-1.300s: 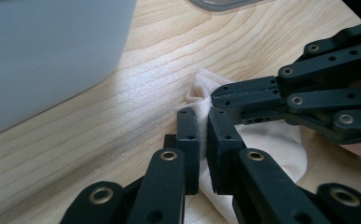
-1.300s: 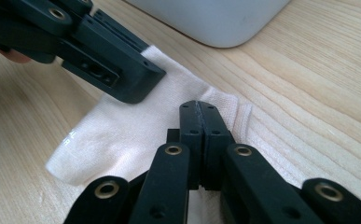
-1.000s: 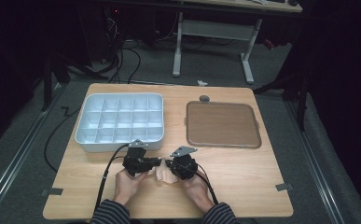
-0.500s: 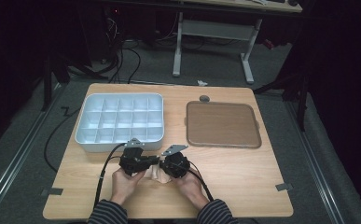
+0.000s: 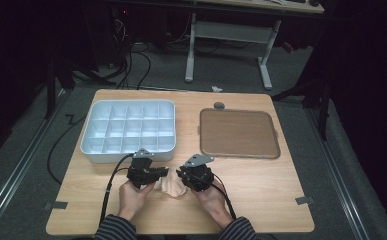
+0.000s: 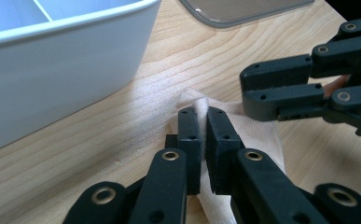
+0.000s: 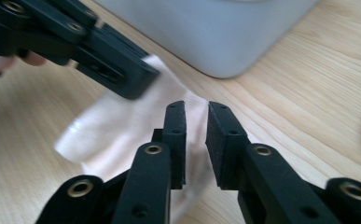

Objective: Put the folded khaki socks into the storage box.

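Observation:
A small pale cloth [image 5: 173, 188] lies crumpled on the wooden table between the two hands. My left gripper [image 5: 162, 172] reaches in from the left and is shut on a raised fold of the cloth [image 6: 255, 126], which its pads [image 6: 189, 126] pinch at the tips. My right gripper [image 5: 180, 174] faces it from the right. Its jaws have just been opening, and a narrow gap shows between its pads [image 7: 220, 126]. The cloth [image 7: 117, 121] lies beneath and beyond that gap, not pressed. The two grippers' tips stand close together over the cloth.
A white compartment tray [image 5: 88, 146] stands just behind the left gripper, its wall [image 6: 66, 70] close to the cloth. A brown flat tray [image 5: 238, 132] lies at the back right, with a small grey disc [image 5: 219, 105] behind it. Bare table runs along the front and right.
The right gripper's jaws have parted and that gripper has lifted slightly, after moving in toward the left one. The left gripper has stayed put, closed on the cloth.

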The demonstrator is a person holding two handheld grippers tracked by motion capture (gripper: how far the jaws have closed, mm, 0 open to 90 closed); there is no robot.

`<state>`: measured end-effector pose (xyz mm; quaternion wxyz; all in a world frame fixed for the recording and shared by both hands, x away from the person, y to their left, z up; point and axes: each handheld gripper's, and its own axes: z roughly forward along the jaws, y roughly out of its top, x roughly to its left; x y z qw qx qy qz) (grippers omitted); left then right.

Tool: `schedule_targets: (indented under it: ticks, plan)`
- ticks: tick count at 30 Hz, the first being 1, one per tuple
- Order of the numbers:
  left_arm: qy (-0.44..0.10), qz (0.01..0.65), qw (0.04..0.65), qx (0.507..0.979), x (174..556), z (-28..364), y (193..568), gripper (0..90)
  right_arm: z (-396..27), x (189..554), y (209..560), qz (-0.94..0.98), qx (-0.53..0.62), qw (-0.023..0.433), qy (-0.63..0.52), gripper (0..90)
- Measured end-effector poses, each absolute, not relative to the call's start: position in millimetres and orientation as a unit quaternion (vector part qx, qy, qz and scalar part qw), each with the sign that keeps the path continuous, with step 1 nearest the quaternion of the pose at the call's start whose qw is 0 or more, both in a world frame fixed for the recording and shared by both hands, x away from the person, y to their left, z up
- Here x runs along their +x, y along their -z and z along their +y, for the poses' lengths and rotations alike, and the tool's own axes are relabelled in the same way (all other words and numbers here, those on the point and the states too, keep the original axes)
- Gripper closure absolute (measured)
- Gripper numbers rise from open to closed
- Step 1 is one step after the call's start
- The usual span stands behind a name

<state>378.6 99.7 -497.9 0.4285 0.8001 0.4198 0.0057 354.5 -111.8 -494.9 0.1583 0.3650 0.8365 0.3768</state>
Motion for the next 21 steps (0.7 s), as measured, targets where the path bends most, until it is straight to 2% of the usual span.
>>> schedule_targets:
  ticks: [2,9,21]
  plan:
    - [-0.005,0.420,0.427,0.801,379,100,498,85.9,-117,355,496,0.834,0.374,0.155,-0.375,72.9]
    - [-0.005,0.420,0.427,0.801,379,101,497,85.9,-120,354,506,0.830,0.384,0.138,-0.379,68.8]
    - [-0.002,0.413,0.444,0.795,376,103,493,85.8,-106,359,520,0.850,0.371,0.135,-0.349,71.5]
